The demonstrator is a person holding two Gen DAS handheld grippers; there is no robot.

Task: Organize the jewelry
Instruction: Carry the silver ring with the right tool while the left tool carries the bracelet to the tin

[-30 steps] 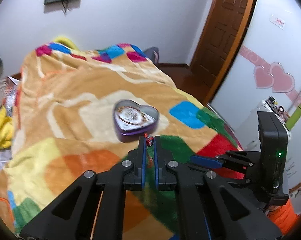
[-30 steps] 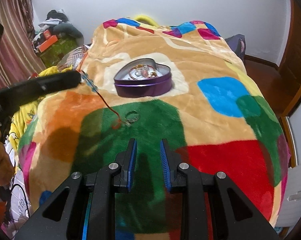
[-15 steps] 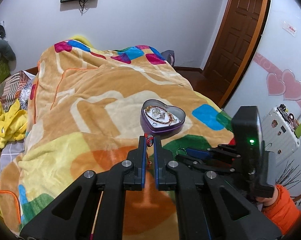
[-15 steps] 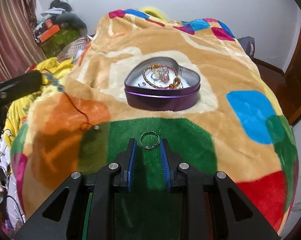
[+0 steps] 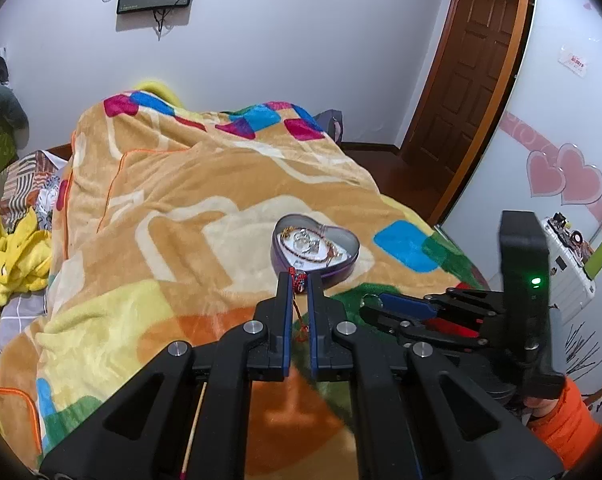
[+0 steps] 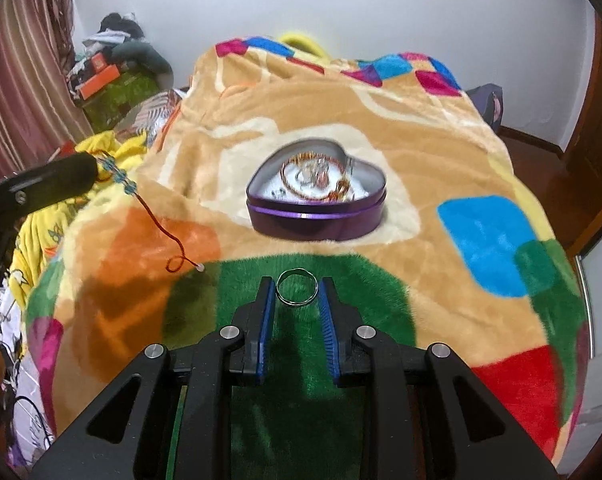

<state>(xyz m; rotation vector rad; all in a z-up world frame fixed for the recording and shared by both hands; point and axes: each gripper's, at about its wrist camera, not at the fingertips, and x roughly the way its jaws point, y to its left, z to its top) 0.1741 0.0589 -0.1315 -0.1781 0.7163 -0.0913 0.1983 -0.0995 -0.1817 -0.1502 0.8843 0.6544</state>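
Low over the bed's blanket (image 6: 481,152), the left tongs (image 5: 299,280) clench one red beaded cord (image 6: 157,222), its tail dangling onto the orange patch. The right tongs (image 6: 297,292) pinch one silver ring (image 6: 297,286) above the green patch, near one purple heart tin (image 6: 317,216) holding other jewelry.

Left tongs (image 5: 299,280) pinched on a beaded red cord (image 5: 299,278), just in front of a purple heart-shaped tin (image 5: 316,246) of jewellery on a patchwork blanket (image 5: 173,216), right tongs (image 5: 371,304) low to the tin's right, ring (image 5: 369,300) at their tips.
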